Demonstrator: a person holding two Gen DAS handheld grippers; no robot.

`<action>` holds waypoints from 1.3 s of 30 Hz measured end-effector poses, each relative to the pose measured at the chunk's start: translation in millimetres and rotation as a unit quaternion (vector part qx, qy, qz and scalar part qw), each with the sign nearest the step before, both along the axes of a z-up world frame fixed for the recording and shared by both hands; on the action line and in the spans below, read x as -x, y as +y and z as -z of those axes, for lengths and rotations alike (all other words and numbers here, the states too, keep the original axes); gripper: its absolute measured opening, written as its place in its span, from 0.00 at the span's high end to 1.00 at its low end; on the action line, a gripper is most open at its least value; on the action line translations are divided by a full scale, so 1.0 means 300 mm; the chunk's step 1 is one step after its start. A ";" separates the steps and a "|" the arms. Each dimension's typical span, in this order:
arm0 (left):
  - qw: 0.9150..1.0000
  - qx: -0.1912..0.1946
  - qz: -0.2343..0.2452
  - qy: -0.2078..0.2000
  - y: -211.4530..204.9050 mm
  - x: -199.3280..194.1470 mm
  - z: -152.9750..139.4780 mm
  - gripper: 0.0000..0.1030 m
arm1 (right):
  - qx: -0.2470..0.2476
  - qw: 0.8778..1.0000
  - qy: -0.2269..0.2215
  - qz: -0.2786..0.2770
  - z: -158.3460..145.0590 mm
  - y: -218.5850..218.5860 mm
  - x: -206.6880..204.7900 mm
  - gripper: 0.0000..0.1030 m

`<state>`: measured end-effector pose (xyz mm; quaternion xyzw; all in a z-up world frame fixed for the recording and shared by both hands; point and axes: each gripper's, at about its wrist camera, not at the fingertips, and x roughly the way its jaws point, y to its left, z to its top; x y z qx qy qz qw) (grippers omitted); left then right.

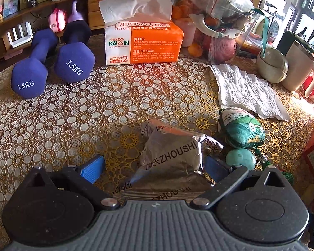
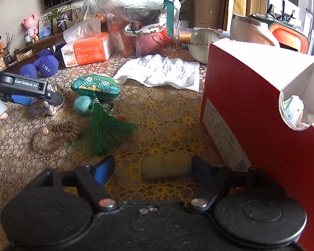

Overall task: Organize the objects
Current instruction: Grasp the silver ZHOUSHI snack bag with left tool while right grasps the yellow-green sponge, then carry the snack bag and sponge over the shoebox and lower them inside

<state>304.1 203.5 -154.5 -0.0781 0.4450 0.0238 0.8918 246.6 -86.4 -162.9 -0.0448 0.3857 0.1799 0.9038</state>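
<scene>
In the left wrist view a crumpled silver foil packet [image 1: 173, 154] printed ZHOUSHI lies on the lace tablecloth between the fingers of my left gripper [image 1: 153, 167]. The gripper is open: its left blue pad [image 1: 93, 168] stands clear of the foil and its right pad sits at the packet's edge. In the right wrist view a dull olive oblong lump [image 2: 165, 166] lies between the fingers of my right gripper [image 2: 152, 168], also open, with a gap on the left side. The left gripper [image 2: 37, 98] shows there too, over the foil packet [image 2: 46, 108].
A red open-topped box [image 2: 251, 108] stands right of my right gripper. Between the grippers lie a green yarn-print pouch [image 2: 95, 86], teal ball [image 2: 83, 104], green tassel [image 2: 106, 129] and spiral hair tie [image 2: 52, 138]. Further back are dumbbells [image 1: 52, 62], tissue pack [image 1: 144, 41], paper towel [image 1: 247, 90] and mug [image 1: 301, 67].
</scene>
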 end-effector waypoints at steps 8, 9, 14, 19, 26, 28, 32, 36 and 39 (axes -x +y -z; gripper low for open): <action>1.000 -0.001 0.013 -0.013 -0.014 0.012 -0.020 0.32 | 0.013 1.000 -0.011 0.006 0.001 0.002 0.005 0.34; 1.000 0.001 0.017 -0.014 -0.021 0.013 -0.025 0.37 | 0.016 1.000 -0.013 0.007 0.000 0.001 0.006 0.37; 0.999 -0.021 0.019 -0.017 -0.052 0.024 -0.047 0.49 | 0.023 0.999 -0.015 0.018 -0.005 -0.008 0.002 0.51; 0.999 -0.036 0.013 -0.004 -0.066 0.047 -0.068 0.52 | 0.010 1.000 0.000 0.013 -0.019 -0.024 0.009 0.51; 0.999 -0.040 0.004 -0.011 -0.082 0.130 -0.168 0.52 | -0.010 1.000 -0.010 -0.010 -0.105 -0.046 0.079 0.51; 0.999 -0.040 0.008 -0.014 -0.100 0.163 -0.208 0.52 | -0.019 1.000 -0.013 -0.015 -0.142 -0.056 0.100 0.51; 0.999 -0.036 0.019 -0.017 -0.148 0.236 -0.288 0.52 | -0.034 0.999 -0.027 -0.026 -0.221 -0.076 0.150 0.51; 0.999 -0.030 0.035 -0.026 -0.214 0.307 -0.364 0.52 | -0.047 0.997 -0.041 -0.035 -0.302 -0.108 0.204 0.51; 0.998 -0.025 0.047 -0.033 -0.269 0.357 -0.416 0.52 | -0.054 0.996 -0.051 -0.039 -0.356 -0.135 0.240 0.51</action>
